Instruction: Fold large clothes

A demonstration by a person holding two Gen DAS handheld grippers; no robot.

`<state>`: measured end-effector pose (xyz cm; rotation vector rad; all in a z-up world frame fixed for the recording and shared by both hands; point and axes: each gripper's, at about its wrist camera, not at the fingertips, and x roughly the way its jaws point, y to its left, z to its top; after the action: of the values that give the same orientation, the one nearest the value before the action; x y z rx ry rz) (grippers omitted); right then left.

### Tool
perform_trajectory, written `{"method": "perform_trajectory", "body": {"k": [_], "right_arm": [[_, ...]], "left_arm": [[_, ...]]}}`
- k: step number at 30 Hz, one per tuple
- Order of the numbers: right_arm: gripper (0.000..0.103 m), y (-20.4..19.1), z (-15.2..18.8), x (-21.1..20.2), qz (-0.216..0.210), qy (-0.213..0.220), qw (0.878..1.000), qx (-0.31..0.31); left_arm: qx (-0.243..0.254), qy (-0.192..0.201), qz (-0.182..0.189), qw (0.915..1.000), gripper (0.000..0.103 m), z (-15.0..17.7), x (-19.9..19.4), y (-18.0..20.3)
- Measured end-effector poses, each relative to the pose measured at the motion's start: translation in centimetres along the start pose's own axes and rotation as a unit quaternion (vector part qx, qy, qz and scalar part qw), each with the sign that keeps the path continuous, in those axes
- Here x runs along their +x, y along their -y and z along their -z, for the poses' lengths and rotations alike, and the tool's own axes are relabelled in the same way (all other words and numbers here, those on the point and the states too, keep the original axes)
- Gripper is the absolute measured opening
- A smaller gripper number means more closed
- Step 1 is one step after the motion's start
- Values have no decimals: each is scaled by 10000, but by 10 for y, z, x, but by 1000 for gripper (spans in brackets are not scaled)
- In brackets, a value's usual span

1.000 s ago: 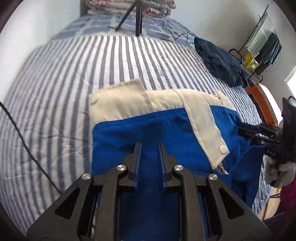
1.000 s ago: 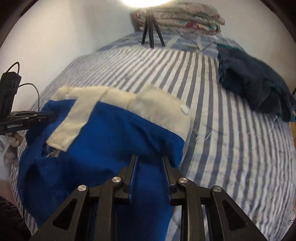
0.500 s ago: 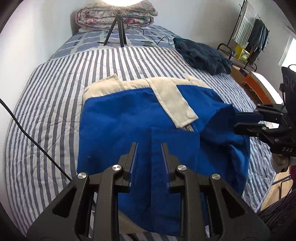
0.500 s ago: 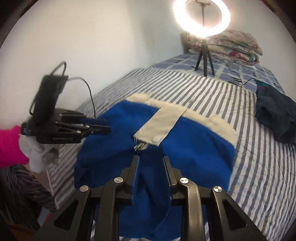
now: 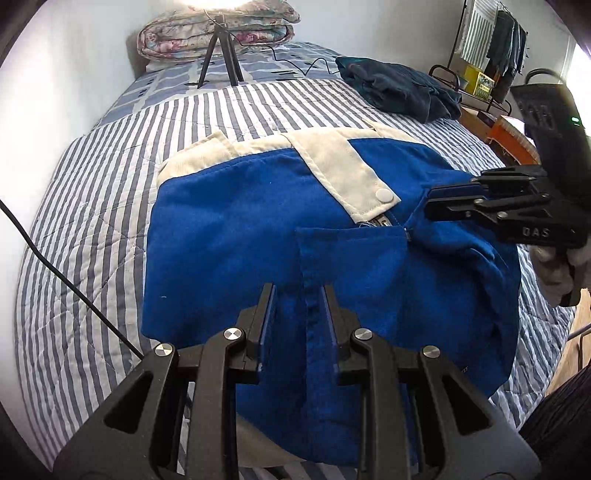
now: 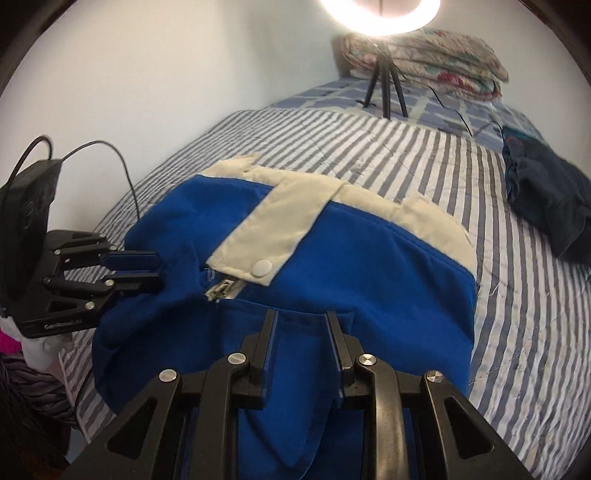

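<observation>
A large blue garment (image 5: 229,240) with a cream band, a cream snap flap (image 5: 343,170) and a zip lies on the striped bed. My left gripper (image 5: 299,291) is shut on a blue fold with a seam, near the garment's front edge. It also shows in the right wrist view, the left gripper (image 6: 159,271) at the cloth's left side. My right gripper (image 6: 301,317) has a blue flap between its fingers, and its jaws are closing on it. In the left wrist view the right gripper (image 5: 428,205) pinches cloth beside the zip (image 5: 384,221).
The striped quilt (image 5: 92,206) covers the bed (image 6: 535,332). A dark blue heap of clothes (image 5: 399,92) lies at the far right. A ring light on a tripod (image 6: 384,85) and folded bedding (image 5: 218,35) stand at the head. A black cable (image 5: 66,284) crosses the left side.
Both grippers have drawn back from the cream band toward the bed's near edge, blue cloth still between their fingers. More of the garment shows, and a folded flap edge now lies below the zip.
</observation>
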<state>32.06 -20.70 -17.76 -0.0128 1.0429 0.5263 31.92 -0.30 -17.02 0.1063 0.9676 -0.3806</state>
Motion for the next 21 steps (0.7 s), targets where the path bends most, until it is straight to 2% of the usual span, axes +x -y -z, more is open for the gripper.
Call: {"method": "perform_trajectory", "body": {"k": [3, 7, 9, 10, 11, 13, 15, 17, 21], "right_arm": [[22, 13, 6, 10, -174, -80, 9991, 371], [22, 12, 6, 2, -215, -88, 9989, 409], [23, 21, 6, -19, -335, 206, 9978, 531], [23, 27, 7, -29, -315, 351, 9969, 630], [23, 36, 8, -39, -264, 510, 9955, 760], [23, 49, 12, -54, -4, 643, 9941, 876], [26, 56, 17, -57, 288, 544, 9944, 856], [26, 62, 25, -50, 283, 391, 9939, 988], [24, 62, 36, -32, 436, -33, 9944, 958]], "left_arm": [[27, -23, 11, 10000, 23, 3, 2, 1], [-39, -30, 131, 9999, 23, 3, 0, -3], [-222, 25, 325, 9992, 23, 1, -7, -13], [-340, 94, 389, 9986, 28, 0, -12, -19], [-511, 207, 451, 9975, 41, -1, -18, -28], [-788, 396, 451, 9951, 45, -3, -26, -45], [-1015, 465, 426, 9928, 45, -6, -29, -62], [-1118, 425, 388, 9921, 45, -7, -26, -72], [-1192, 48, 350, 9922, 45, 3, -5, -87]]}}
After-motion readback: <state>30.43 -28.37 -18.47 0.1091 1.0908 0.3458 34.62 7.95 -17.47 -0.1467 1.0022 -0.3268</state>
